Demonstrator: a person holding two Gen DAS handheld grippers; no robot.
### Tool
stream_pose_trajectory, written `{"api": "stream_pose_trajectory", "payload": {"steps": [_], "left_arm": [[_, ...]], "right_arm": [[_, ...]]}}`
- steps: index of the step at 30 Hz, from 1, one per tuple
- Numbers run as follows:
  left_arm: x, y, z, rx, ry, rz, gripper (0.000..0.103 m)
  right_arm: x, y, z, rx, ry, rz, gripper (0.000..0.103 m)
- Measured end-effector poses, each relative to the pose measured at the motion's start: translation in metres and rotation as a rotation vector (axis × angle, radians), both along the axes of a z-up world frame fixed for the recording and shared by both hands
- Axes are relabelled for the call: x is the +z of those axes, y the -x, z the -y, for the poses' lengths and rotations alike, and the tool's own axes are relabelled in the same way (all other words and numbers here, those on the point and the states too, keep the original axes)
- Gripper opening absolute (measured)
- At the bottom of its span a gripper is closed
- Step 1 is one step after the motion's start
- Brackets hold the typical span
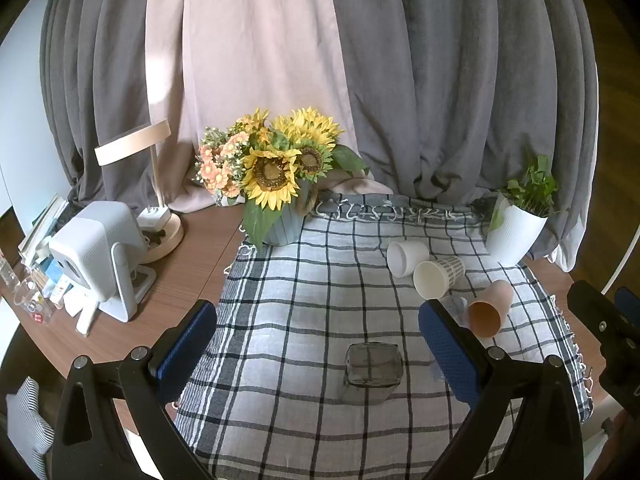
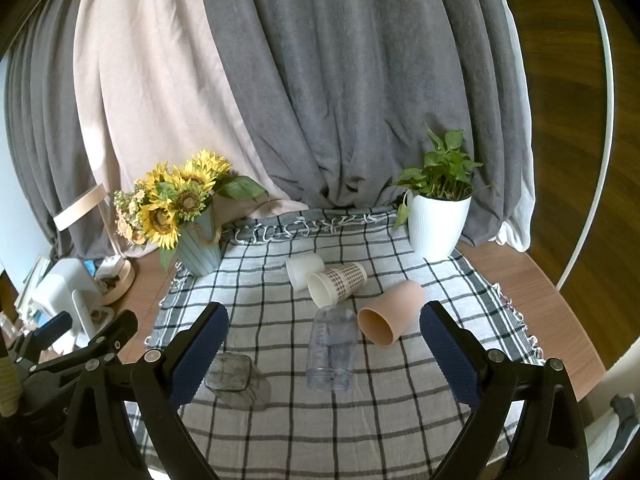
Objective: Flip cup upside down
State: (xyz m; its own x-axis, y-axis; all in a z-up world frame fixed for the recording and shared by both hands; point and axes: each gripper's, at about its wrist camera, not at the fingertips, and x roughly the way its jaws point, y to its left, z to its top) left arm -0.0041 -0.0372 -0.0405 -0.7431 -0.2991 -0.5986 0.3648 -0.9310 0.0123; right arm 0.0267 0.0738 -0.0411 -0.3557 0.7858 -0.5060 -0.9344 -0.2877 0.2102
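With both my claws hovering low over the checked cloth (image 2: pixel 400 432) and nothing between their fingers, I'm at the very start: choosing a cup and lining up. My right gripper (image 2: pixel 324 356) is spread wide, and framed between its blue pads lies the clear plastic cup (image 2: pixel 333 348), on its side with the mouth toward me; just to its right rests the pink cup (image 2: pixel 394 314), also tipped over, mouth facing me. Behind them lie the plaid paper cup (image 2: pixel 338 282) and a white cup (image 2: pixel 304 271), the four bunched close, some seemingly touching. My left gripper (image 1: pixel 318 356) is spread too, empty, and in front of it stands the smoky square glass (image 1: pixel 373 370), already mouth-down as far as I can judge. Next, I reckon, I ease the right claw forward around the clear cup's wall, close gently since thin plastic will flex, lift, rotate and set it rim-down. Watch out: the pink cup sits just beside and could roll if nudged. The sunflower vase (image 2: pixel 200 254) and the white plant pot (image 2: pixel 436 226) stand well apart at the back.
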Motion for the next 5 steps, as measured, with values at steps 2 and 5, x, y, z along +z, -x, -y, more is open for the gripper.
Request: {"api": "stream_pose_trajectory", "payload": {"steps": [2,5], "left_arm": [[-0.0005,0.0,0.0007,-0.001,-0.002,0.003,0.103],[-0.0015,0.0007,0.0016,-0.004,-0.005,0.004,0.103]], "right_arm": [[-0.0001,-0.0001,0.0002,0.0,0.0,0.0,0.097],[0.0,0.0,0.0002,0.0,0.001,0.0,0.097]]}}
